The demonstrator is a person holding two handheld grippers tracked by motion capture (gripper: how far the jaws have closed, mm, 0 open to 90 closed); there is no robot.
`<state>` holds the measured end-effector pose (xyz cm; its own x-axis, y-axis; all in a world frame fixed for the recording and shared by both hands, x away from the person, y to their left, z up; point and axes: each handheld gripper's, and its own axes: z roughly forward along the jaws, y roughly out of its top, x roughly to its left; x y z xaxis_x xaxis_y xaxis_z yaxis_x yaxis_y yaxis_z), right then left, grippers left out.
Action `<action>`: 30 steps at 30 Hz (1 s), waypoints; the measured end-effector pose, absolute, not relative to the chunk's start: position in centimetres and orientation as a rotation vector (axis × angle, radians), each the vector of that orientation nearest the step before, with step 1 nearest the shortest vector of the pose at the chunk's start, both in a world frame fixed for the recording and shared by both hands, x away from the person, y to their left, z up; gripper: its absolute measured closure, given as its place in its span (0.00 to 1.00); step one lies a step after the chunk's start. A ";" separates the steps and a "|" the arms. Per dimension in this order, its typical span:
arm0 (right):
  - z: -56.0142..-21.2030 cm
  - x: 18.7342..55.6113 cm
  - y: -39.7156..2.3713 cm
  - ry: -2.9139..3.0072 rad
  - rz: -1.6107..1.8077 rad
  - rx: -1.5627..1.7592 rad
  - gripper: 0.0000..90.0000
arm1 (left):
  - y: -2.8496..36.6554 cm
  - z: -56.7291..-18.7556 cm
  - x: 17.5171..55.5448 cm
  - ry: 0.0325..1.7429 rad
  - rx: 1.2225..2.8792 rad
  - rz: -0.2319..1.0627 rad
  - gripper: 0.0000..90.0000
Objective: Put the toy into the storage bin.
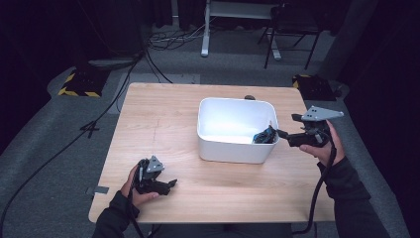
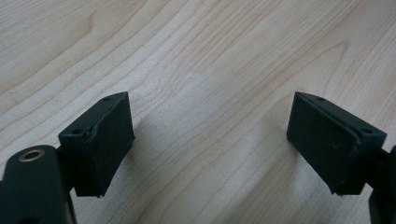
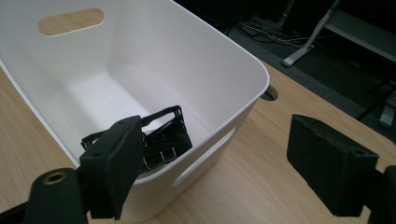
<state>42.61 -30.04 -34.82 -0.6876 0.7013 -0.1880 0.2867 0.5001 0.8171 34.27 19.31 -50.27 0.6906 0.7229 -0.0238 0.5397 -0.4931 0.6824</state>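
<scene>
A white plastic bin (image 1: 233, 148) stands right of the middle of the wooden table (image 1: 158, 124). In its near-right corner lies a black, frame-like plastic object (image 1: 265, 135), which also lies just beyond my left jaw in the right gripper view (image 3: 163, 140). My right gripper (image 1: 282, 133) hovers at the bin's right rim (image 3: 233, 51). It is open (image 3: 219, 163): one jaw is over the inside of the bin, the other over the table outside, and neither pad touches anything. My left gripper (image 1: 171, 184) rests low at the table's front left. It is open over bare wood (image 2: 210, 140).
A round cable hole (image 1: 250, 97) sits at the table's far edge behind the bin. Beyond the table are floor cables (image 1: 168, 39), a white desk leg (image 1: 205, 29) and a dark chair (image 1: 292, 29). Yellow-and-black striped bases (image 1: 79, 84) flank the table.
</scene>
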 end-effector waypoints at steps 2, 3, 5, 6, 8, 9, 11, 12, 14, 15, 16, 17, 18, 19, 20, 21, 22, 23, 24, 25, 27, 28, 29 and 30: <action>-34.9 42.4 -30.2 2.236 1.086 0.815 0.21 | 19.3 -50.2 34.3 0.961 2.222 0.350 0.17; -35.0 42.4 -30.3 2.235 1.089 0.813 0.21 | 19.3 -50.3 34.3 0.961 2.222 0.347 0.17; -35.1 42.3 -30.4 2.234 1.081 0.817 0.21 | 19.3 -50.2 34.3 0.961 2.223 0.345 0.17; -35.1 42.2 -30.5 2.234 1.083 0.815 0.21 | 19.3 -50.3 34.3 0.960 2.221 0.352 0.17; -35.3 42.0 -30.7 2.231 1.081 0.810 0.21 | 19.3 -50.2 34.3 0.961 2.223 0.345 0.17; -35.3 41.9 -30.7 2.231 1.080 0.814 0.21 | 19.3 -50.3 34.3 0.962 2.222 0.345 0.17; -35.4 41.7 -30.9 2.227 1.083 0.816 0.21 | 19.3 -50.3 34.3 0.961 2.222 0.348 0.17; -35.5 41.7 -31.0 2.229 1.083 0.814 0.21 | 19.3 -50.3 34.3 0.962 2.220 0.348 0.17; -35.7 41.5 -31.1 2.227 1.072 0.809 0.21 | 19.3 -50.2 34.3 0.959 2.224 0.349 0.17; -35.8 41.4 -31.2 2.228 1.067 0.808 0.21 | 19.3 -50.2 34.3 0.960 2.222 0.354 0.17; -35.9 41.3 -31.2 2.228 1.060 0.804 0.22 | 19.3 -50.2 34.3 0.960 2.222 0.351 0.17; -36.0 41.2 -31.2 2.227 1.060 0.812 0.22 | 19.3 -50.2 34.3 0.960 2.223 0.353 0.17; -36.1 41.2 -31.3 2.232 1.058 0.804 0.22 | 19.3 -50.3 34.3 0.960 2.221 0.354 0.17; -36.3 41.2 -31.4 2.230 1.064 0.807 0.22 | 19.3 -50.3 34.3 0.960 2.221 0.353 0.17; -36.4 41.1 -31.5 2.234 1.054 0.804 0.22 | 19.3 -50.3 34.3 0.962 2.220 0.347 0.17; -36.5 41.0 -31.5 2.234 1.055 0.809 0.22 | 19.3 -50.2 34.3 0.961 2.224 0.345 0.17; -36.6 41.0 -31.6 2.235 1.051 0.804 0.22 | 19.3 -50.3 34.3 0.962 2.221 0.347 0.17; -36.7 40.9 -31.6 2.240 1.044 0.809 0.22 | 19.3 -50.3 34.3 0.962 2.221 0.346 0.17; -36.9 40.9 -31.7 2.241 1.044 0.808 0.22 | 19.3 -50.3 34.3 0.962 2.220 0.347 0.17; -37.0 40.9 -31.7 2.239 1.037 0.802 0.22 | 19.3 -50.3 34.3 0.962 2.221 0.346 0.17; -37.3 40.7 -31.9 2.245 1.024 0.796 0.22 | 19.3 -50.3 34.3 0.962 2.220 0.350 0.17; -37.4 40.7 -31.9 2.246 1.015 0.800 0.22 | 19.3 -50.3 34.3 0.962 2.221 0.345 0.17; -37.6 40.6 -32.0 2.247 1.012 0.801 0.22 | 19.3 -50.3 34.3 0.961 2.222 0.348 0.17; -37.8 40.6 -32.1 2.251 1.007 0.803 0.22 | 19.3 -50.3 34.3 0.961 2.222 0.348 0.17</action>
<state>40.57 -32.05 -37.75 -0.6758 0.7005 -0.2294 0.2961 0.5430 0.7858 34.27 19.32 -50.25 0.6913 0.7221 -0.0237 0.5400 -0.4947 0.6809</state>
